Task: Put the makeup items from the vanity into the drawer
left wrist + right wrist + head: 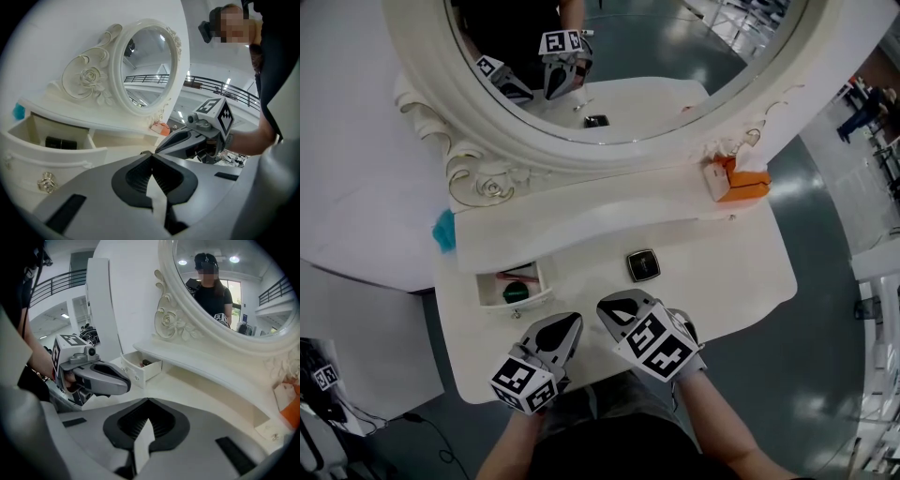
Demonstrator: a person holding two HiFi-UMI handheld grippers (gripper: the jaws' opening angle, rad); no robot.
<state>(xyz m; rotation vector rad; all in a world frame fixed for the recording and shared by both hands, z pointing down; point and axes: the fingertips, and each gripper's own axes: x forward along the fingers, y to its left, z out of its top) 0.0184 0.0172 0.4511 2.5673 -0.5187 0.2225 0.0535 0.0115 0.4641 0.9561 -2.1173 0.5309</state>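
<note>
While both wait at the near edge of the surface (722, 281), the left gripper (565, 330) and right gripper (617, 309) have jaws pressed together on nothing, apparently ready for a pick. Just beyond: one dark compact (643, 265), loose on the surface, not yet stowed. To its left the drawer (486, 289) stands pulled out to receive items, a green item (517, 292) inside; farthest, an orange box (741, 183) under the mirror (675, 47).

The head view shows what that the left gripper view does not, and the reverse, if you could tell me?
Only the head view: the green item lying in the drawer. Only the left gripper view: the knob on the drawer front and a railing in the background. Both: the open drawer, the mirror, the orange tissue box and the right gripper.
</note>
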